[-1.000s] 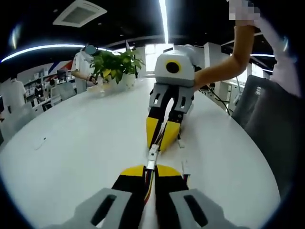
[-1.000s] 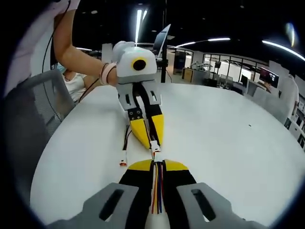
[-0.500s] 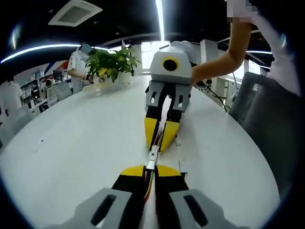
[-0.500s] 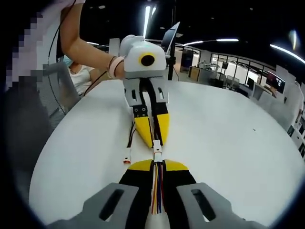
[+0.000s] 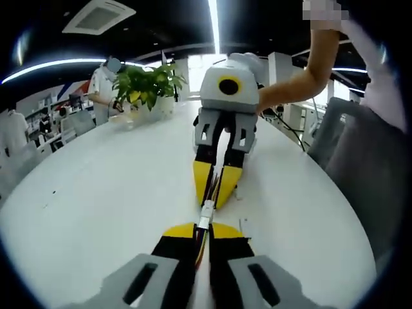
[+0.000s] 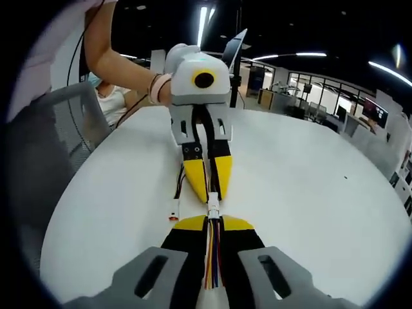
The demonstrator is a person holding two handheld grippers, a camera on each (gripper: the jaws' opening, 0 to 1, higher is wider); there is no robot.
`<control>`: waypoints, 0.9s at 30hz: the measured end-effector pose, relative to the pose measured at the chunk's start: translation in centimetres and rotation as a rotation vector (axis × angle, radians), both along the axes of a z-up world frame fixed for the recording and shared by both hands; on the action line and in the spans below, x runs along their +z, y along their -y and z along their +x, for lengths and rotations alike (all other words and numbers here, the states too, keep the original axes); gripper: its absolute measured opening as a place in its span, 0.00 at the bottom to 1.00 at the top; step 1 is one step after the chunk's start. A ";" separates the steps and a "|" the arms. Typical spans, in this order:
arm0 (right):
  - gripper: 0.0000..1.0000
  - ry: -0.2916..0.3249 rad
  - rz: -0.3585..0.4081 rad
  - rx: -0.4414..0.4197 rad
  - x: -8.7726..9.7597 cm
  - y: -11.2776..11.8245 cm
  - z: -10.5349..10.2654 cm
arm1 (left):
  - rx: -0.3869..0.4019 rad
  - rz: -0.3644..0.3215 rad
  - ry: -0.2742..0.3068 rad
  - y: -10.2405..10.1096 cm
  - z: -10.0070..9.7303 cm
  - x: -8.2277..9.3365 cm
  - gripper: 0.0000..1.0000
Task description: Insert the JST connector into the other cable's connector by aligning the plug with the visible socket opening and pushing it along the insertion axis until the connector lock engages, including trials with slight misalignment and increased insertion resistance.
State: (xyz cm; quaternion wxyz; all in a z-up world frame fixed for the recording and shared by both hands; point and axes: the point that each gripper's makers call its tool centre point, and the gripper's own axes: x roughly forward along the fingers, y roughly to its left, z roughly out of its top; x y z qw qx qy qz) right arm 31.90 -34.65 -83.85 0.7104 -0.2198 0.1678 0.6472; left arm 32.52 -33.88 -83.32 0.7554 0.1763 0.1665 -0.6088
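Two yellow-tipped grippers face each other tip to tip over a white table. My left gripper is shut on a cable with coloured wires, whose white connector sticks out ahead. The right gripper opposite is shut on the other cable. In the right gripper view, my right gripper clamps its multicoloured wires, and the white connectors meet end to end between it and the left gripper. Whether the lock has engaged I cannot tell.
A spare cable with a small white connector lies on the table beside the grippers. A potted plant stands at the table's far edge. A grey chair and a person's arm are at the right.
Both views shifted slightly as the hands moved; the opposite gripper sits a little higher and closer in each. The connectors stay touching between the tips.
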 end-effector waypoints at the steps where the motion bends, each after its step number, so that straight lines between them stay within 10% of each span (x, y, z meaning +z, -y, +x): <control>1: 0.03 0.006 -0.006 0.000 0.0 0.0 0.0 | -0.004 0.005 0.006 0.0 0.0 0.0 0.00; 27: 0.04 0.015 0.054 -0.005 -0.5 -0.7 1.7 | 0.016 0.039 0.018 0.1 1.5 -0.6 0.00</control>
